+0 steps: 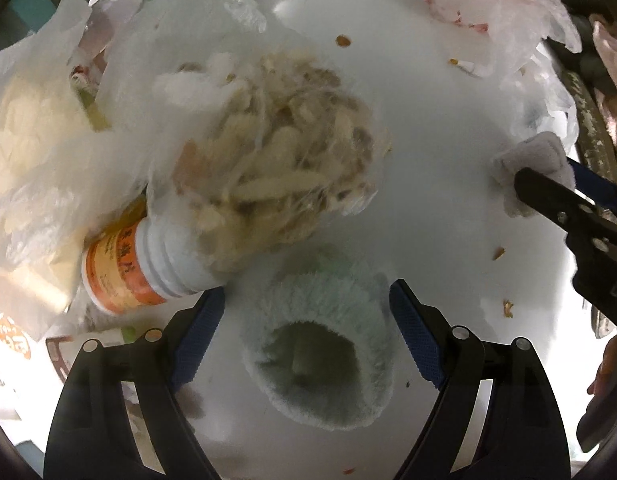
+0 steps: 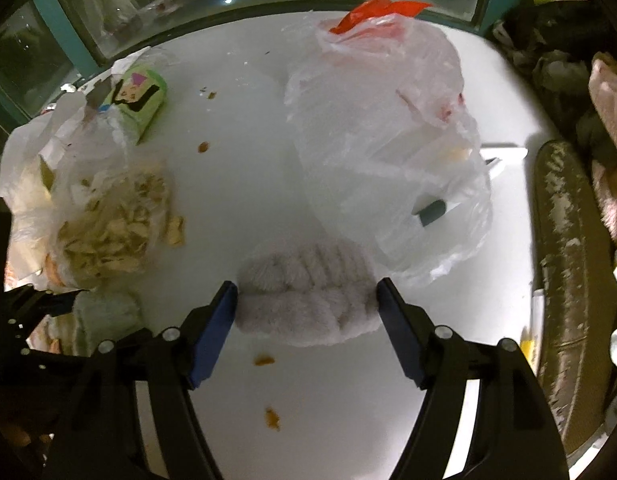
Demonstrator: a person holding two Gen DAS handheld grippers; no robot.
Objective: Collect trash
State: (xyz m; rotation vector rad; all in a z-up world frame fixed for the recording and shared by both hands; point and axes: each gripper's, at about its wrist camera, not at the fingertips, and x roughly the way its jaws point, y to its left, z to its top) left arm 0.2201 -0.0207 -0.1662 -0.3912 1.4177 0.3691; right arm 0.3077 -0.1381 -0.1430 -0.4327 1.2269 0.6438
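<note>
Left wrist view: the left hand-held gripper (image 1: 306,312) stands wide, straddling a pale green fuzzy sock (image 1: 316,344) on the worktop (image 1: 428,120), just below the bag of scraps (image 1: 276,156).

Right wrist view: the right hand-held gripper (image 2: 306,300) brackets a grey fuzzy sock (image 2: 308,292), its pads (image 2: 214,332) just beside it without squeezing, beside the plastic bag (image 2: 388,140).

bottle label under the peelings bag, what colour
Orange with a paler band, on a white bottle; it shows best in the left wrist view.
</note>
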